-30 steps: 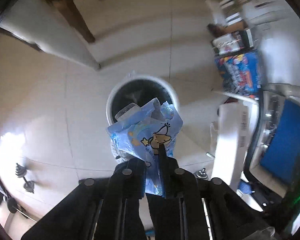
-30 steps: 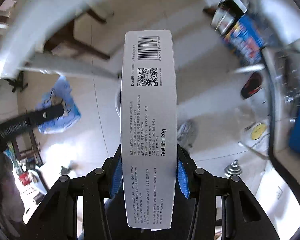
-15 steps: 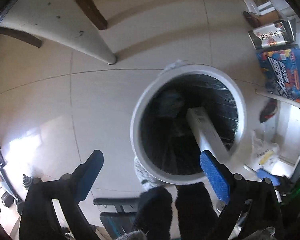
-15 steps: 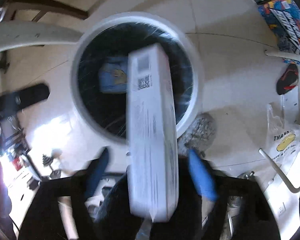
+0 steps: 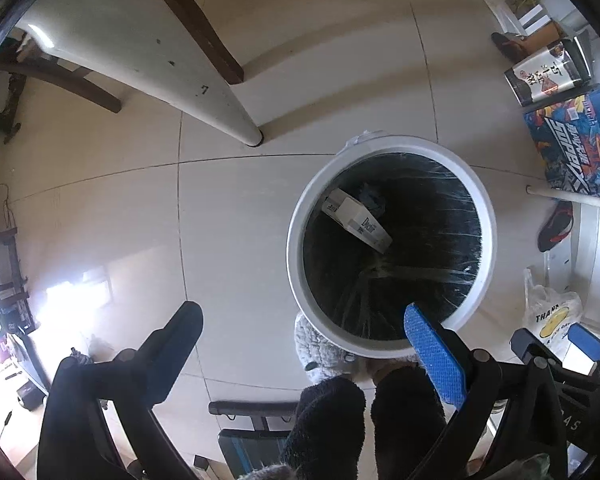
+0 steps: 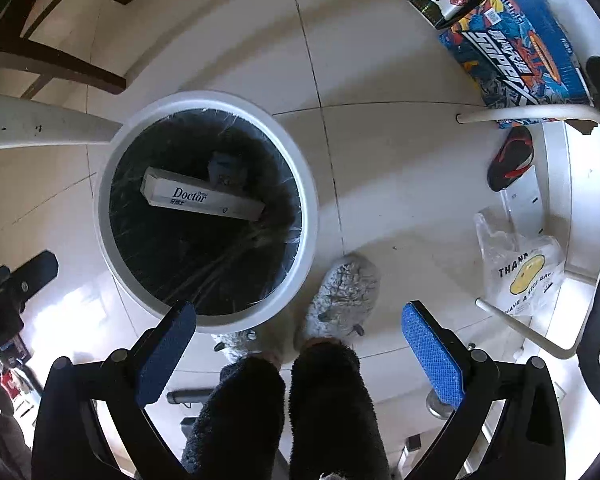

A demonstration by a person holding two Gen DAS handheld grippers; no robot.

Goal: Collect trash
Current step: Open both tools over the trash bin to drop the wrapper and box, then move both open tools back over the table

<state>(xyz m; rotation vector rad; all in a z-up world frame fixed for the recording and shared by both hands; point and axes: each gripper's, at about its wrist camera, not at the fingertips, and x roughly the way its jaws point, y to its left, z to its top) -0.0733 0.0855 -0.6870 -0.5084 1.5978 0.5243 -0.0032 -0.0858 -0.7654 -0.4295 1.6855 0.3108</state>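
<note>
Left wrist view: the left gripper (image 5: 312, 344) fills the bottom of the frame with its fingers wide apart and nothing between them. Its right finger (image 5: 434, 350) overlaps the near rim of the bin (image 5: 300, 208), which sits in the centre right of the frame on the tile floor. Inside the bin, in its upper left part, lies the white box (image 5: 358, 220), tilted against the black liner. A small blue wrapper (image 5: 374, 200) shows just beside it, partly hidden by the box. I judge that the drop step is finished for both pieces, so the step in hand is the release and retreat. The next move calls for lifting away from the bin and looking for more trash.

Right wrist view: the right gripper (image 6: 300, 344) is also at the bottom with its fingers spread apart and empty. Its left finger (image 6: 168, 350) overlaps the lower rim of the bin (image 6: 312, 216), which is in the left centre of the frame. The box (image 6: 202, 198) lies across the upper half of the bin, its printed "Doctor" face up. The wrapper (image 6: 224, 170) is behind it, touching or nearly so; I cannot tell which. The box looks long, rigid and undamaged. The wrapper looks soft and crumpled.
</note>
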